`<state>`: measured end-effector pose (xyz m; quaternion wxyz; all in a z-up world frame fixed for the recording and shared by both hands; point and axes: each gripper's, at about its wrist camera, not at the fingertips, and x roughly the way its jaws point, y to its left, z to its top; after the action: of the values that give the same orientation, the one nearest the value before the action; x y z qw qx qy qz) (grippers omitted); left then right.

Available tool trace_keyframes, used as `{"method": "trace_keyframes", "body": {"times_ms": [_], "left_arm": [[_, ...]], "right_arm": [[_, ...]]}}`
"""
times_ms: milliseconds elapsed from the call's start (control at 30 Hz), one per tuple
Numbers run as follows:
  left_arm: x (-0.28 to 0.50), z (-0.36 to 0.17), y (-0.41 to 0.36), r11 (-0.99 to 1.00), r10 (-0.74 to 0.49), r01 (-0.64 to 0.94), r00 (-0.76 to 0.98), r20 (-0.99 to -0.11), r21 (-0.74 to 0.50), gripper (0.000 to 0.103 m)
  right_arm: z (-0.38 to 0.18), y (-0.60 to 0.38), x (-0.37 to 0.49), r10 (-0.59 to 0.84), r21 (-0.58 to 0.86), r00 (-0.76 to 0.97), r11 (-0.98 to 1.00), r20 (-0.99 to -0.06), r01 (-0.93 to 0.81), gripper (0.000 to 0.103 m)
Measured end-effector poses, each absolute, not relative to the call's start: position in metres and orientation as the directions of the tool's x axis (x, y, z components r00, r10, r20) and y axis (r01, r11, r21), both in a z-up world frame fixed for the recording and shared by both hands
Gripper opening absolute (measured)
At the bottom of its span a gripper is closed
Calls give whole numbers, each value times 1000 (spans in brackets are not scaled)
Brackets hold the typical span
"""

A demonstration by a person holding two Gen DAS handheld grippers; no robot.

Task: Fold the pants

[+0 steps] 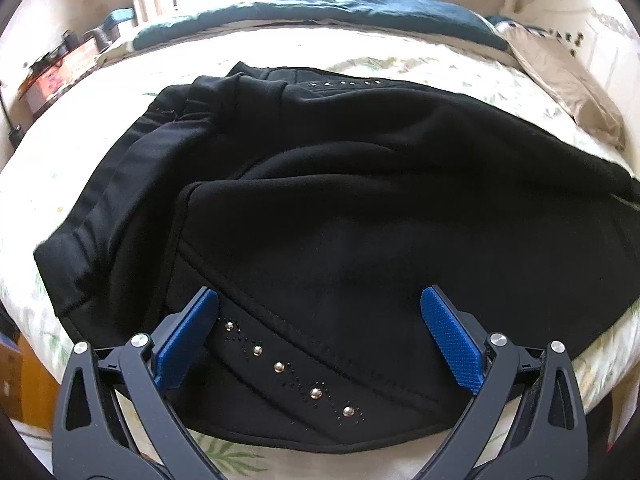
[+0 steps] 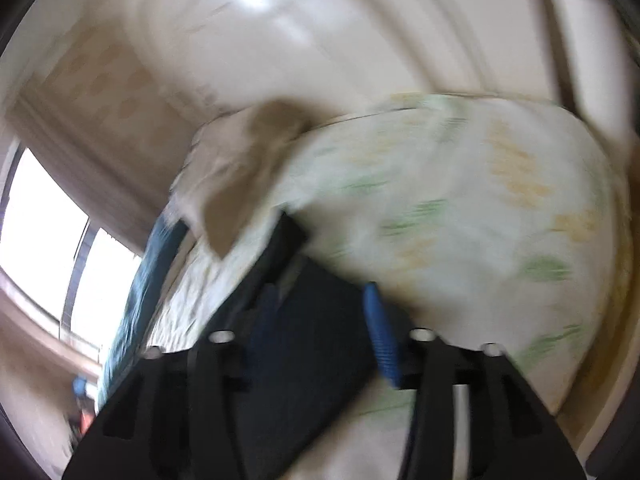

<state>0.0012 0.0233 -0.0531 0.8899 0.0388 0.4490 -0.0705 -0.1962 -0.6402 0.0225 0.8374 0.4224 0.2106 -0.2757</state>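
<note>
Pants (image 1: pixel 320 184) spread on bed (image 1: pixel 400 56); pillow (image 1: pixel 568 80) behind-right; blanket (image 1: pixel 360 12) along far edge.

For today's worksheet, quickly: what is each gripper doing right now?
Left gripper: open, poised over the black pants, holding nothing.
Right gripper: open, pants between its fingers; view blurred.

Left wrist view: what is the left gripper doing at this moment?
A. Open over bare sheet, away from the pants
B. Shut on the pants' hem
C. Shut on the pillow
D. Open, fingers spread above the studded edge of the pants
D: the left gripper has its blue pads wide apart, with the studs of the black pants showing between them, nothing pinched.
</note>
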Motion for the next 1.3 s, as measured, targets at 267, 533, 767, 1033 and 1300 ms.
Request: {"method": "trace_keyframes", "body": {"times_ms": [267, 533, 767, 1033, 1300], "left_arm": [[14, 38, 43, 937, -196, 340, 699, -688, 78, 101], [161, 42, 103, 900, -295, 436, 596, -747, -8, 101], [263, -19, 129, 870, -398, 442, 366, -841, -218, 90], [284, -45, 104, 782, -510, 514, 204, -836, -352, 78], [310, -52, 122, 797, -544, 407, 164, -823, -446, 17]], "right_arm": [[41, -541, -44, 96, 554, 795, 766, -599, 325, 62], [24, -457, 101, 333, 440, 658, 898, -675, -3, 69], [-11, -404, 170, 341, 333, 519, 936, -784, -112, 69], [-31, -363, 202, 411, 325, 429, 909, -805, -261, 69], [-55, -339, 225, 499, 394, 227, 835, -836, -384, 74]]}}
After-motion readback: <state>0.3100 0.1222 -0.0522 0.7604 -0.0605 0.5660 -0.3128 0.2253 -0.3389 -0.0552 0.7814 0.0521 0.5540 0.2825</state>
